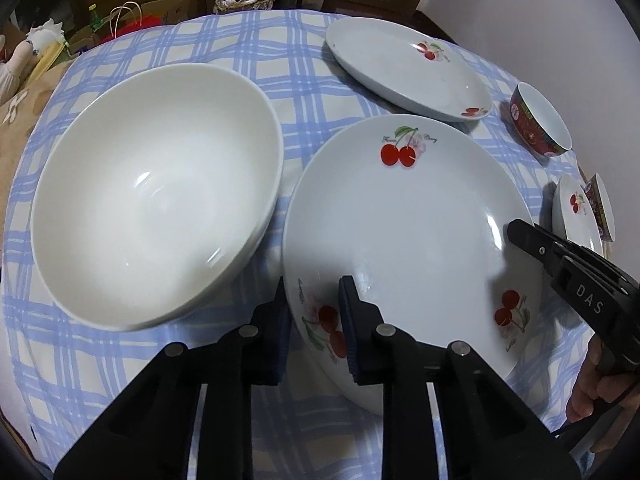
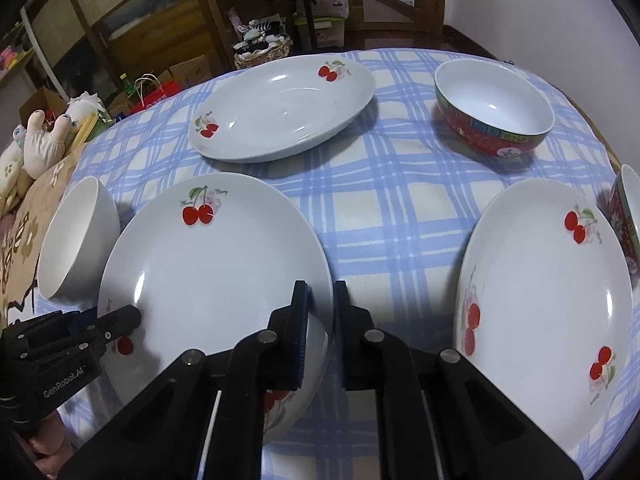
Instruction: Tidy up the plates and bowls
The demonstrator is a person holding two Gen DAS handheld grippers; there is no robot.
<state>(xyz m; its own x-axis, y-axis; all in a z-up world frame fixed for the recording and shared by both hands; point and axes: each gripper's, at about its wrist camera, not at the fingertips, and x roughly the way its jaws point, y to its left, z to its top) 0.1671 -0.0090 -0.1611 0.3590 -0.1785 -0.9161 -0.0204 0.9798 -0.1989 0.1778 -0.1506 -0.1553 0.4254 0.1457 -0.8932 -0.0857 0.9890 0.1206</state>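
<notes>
A round white cherry plate (image 1: 408,248) (image 2: 212,264) lies on the blue checked tablecloth (image 2: 400,208). My left gripper (image 1: 314,292) is shut on its near left rim, one pad inside and one outside. My right gripper (image 2: 320,292) is shut on the opposite rim. Each gripper shows in the other's view: the right gripper (image 1: 516,232) on the plate's right edge, the left gripper (image 2: 132,316) on its left edge. A large white bowl (image 1: 152,208) (image 2: 76,240) stands close beside the plate on the left.
An oval cherry plate (image 2: 280,108) lies at the back, with a red patterned bowl (image 2: 496,112) to its right. A second round cherry plate (image 2: 548,304) lies on the right, a second red bowl (image 2: 628,216) at its far edge. Soft toys (image 2: 44,144) sit off the table's left edge.
</notes>
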